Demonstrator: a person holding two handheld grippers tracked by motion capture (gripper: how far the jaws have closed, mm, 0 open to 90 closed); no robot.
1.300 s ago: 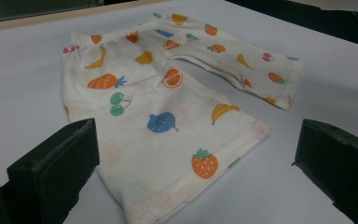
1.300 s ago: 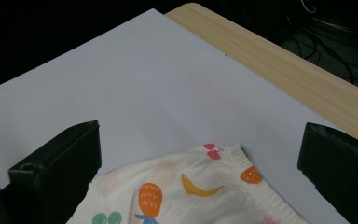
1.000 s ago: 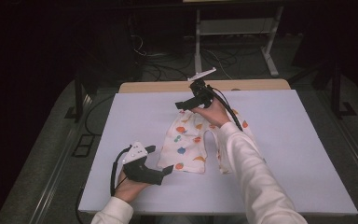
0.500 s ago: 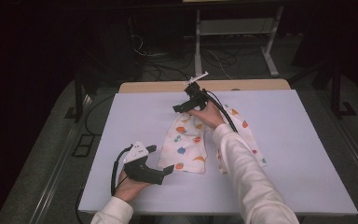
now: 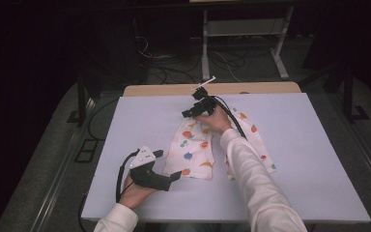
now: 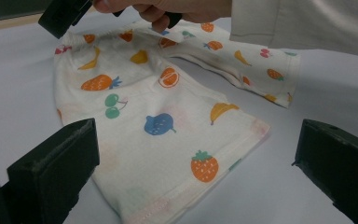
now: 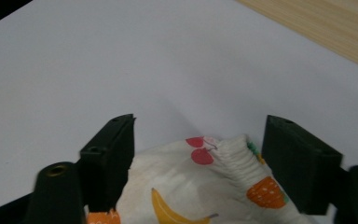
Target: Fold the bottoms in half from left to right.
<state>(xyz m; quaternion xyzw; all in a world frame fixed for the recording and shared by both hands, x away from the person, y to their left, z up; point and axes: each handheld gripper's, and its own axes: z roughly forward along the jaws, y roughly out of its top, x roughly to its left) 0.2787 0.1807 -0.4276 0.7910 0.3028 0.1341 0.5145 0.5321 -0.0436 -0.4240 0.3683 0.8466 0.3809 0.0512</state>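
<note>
A pair of small white shorts [image 5: 195, 150] printed with coloured fruit lies flat on the pale table [image 5: 319, 169]. My left gripper [image 5: 168, 165] rests at the near hem of one leg. Its jaws stand wide open on either side of that hem [image 6: 205, 168] without touching it. My right gripper [image 5: 187, 113] is at the far left corner of the gathered waistband [image 7: 223, 149]. It is open, and the waistband corner lies between its jaws. In the left gripper view the right gripper [image 6: 58, 16] and the hand holding it sit over the waistband.
A wooden strip [image 5: 174, 89] runs along the table's far edge, also seen as wood [image 7: 317, 23] in the right gripper view. Behind the table stand a white metal frame [image 5: 280, 48] and floor cables [image 5: 164, 72]. Bare tabletop lies left and right of the shorts.
My right gripper has moved left and lower, from above the waistband's middle to its left corner. The left gripper and the shorts have stayed put.
</note>
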